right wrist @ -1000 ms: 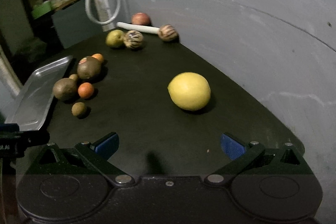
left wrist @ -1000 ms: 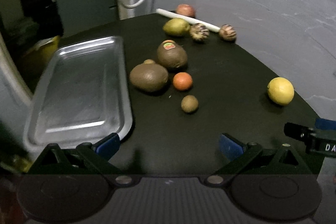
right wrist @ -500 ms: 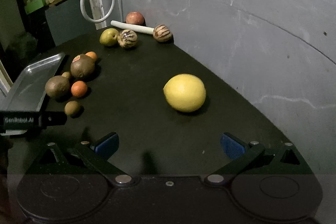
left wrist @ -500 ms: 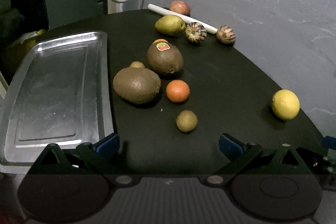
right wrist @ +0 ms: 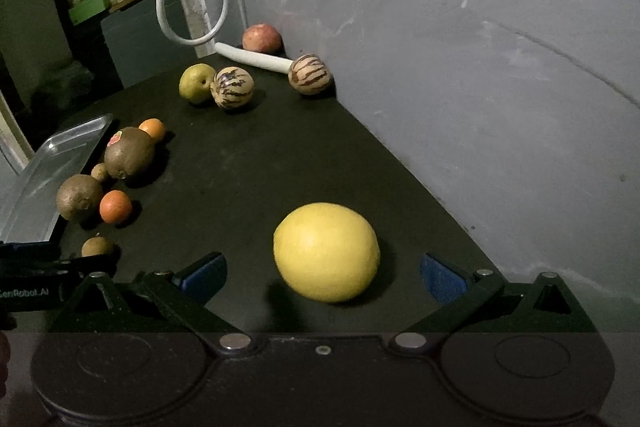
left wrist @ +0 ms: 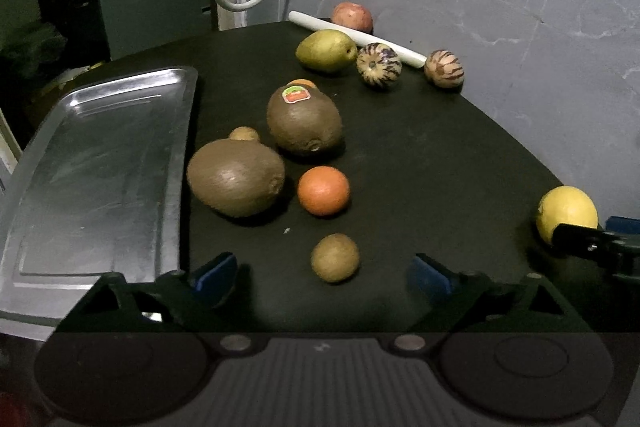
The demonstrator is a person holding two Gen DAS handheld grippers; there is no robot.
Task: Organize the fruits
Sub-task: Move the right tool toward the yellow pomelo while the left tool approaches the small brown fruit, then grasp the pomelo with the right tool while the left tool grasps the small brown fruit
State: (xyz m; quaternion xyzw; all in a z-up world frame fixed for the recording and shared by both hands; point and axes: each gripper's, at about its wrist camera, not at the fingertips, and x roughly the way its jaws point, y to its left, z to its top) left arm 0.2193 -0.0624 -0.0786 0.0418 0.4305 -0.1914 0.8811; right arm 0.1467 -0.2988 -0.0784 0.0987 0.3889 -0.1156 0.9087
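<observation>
A: Left wrist view. The left tool (left wrist: 322, 273) stands spread, its jaws just been narrowing a little, nothing pinched; the small brown fruit (left wrist: 335, 257) sits on the table (left wrist: 420, 155) between the blue pads (left wrist: 214, 273), untouched. It's round and rough, so centre it before squeezing or it rolls off. The steel tray (left wrist: 96, 171), smooth and shallow-rimmed, is left of that fruit, the fuzzy kiwi (left wrist: 236, 177) and glossy orange (left wrist: 323, 190) just beyond it.

B: Right wrist view. The right tool (right wrist: 322, 277) is spread wide around the lemon (right wrist: 326, 251), pads clear of its dimpled, waxy skin. Close gently across the widest part. The tray is far left of the lemon.
</observation>
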